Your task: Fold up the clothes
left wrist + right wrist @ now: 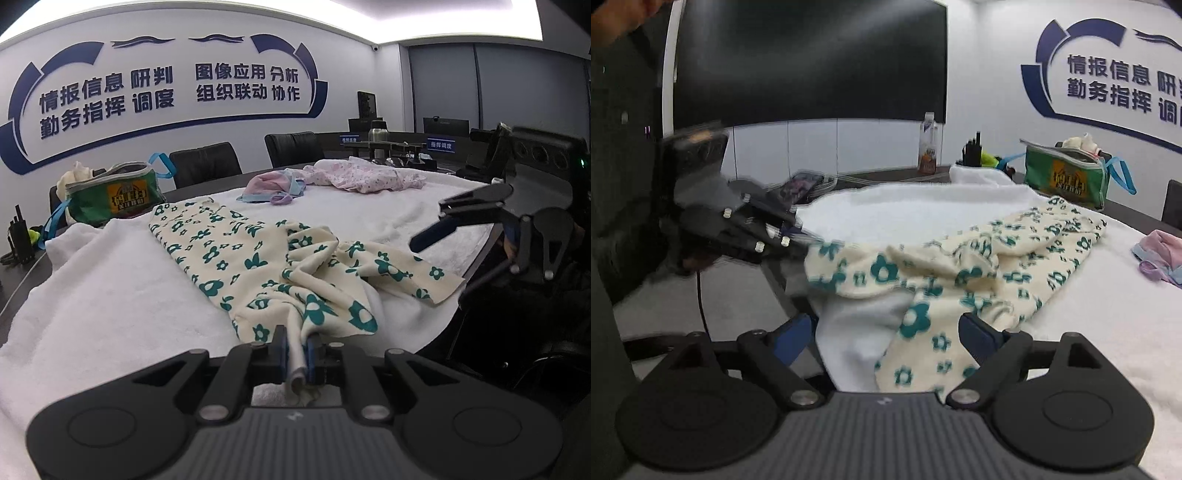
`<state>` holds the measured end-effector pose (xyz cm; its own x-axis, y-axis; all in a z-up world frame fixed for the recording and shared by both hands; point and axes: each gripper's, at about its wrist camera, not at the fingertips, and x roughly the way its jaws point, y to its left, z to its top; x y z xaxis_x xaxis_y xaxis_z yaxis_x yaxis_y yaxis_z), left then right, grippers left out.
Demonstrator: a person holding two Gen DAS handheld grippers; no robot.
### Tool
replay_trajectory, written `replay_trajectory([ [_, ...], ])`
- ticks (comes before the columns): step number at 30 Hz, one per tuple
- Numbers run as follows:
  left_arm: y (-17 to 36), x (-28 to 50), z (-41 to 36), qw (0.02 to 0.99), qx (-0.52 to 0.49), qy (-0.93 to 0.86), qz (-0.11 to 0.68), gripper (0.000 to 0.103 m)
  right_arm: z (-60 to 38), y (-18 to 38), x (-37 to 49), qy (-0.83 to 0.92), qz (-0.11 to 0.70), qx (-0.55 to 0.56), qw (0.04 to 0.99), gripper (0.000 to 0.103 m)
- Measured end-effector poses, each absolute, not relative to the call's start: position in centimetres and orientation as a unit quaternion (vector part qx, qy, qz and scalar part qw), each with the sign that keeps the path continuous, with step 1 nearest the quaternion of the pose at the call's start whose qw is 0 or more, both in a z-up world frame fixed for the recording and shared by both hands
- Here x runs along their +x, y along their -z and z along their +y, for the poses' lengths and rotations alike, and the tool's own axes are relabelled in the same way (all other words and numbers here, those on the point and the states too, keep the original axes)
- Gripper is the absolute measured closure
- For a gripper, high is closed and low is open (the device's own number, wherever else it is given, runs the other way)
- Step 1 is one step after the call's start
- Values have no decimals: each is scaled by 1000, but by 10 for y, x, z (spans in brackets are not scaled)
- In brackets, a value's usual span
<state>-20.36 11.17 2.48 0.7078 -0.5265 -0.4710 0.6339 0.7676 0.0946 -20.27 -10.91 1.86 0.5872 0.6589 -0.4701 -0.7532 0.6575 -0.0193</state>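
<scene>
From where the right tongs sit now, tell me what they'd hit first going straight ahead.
The right tongs stand open, and the cream garment with green flowers lies right between and ahead of them on the white towel. They would probably meet that cloth first, though depth is hard to judge.

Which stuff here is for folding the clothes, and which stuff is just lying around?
For the job:
- flowered garment, pinched in the left tongs
- right tongs, open
- pink clothes
- white towel underneath

Just lying about:
- green bag
- drink bottle
- office chairs
</scene>
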Motion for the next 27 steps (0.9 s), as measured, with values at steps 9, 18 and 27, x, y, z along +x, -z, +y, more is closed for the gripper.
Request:
replay_trajectory([
  [9, -23, -205, 106, 915, 129, 314, 216, 92, -98, 8, -207, -382, 224, -171, 880, 35],
  [18, -27, -206, 107, 922, 93, 305, 219, 94, -101, -9, -191, -392, 208, -120, 888, 101],
  [27, -11, -231, 98, 915, 146, 325, 192, 46, -118, -24, -204, -396, 213, -100, 887, 23],
])
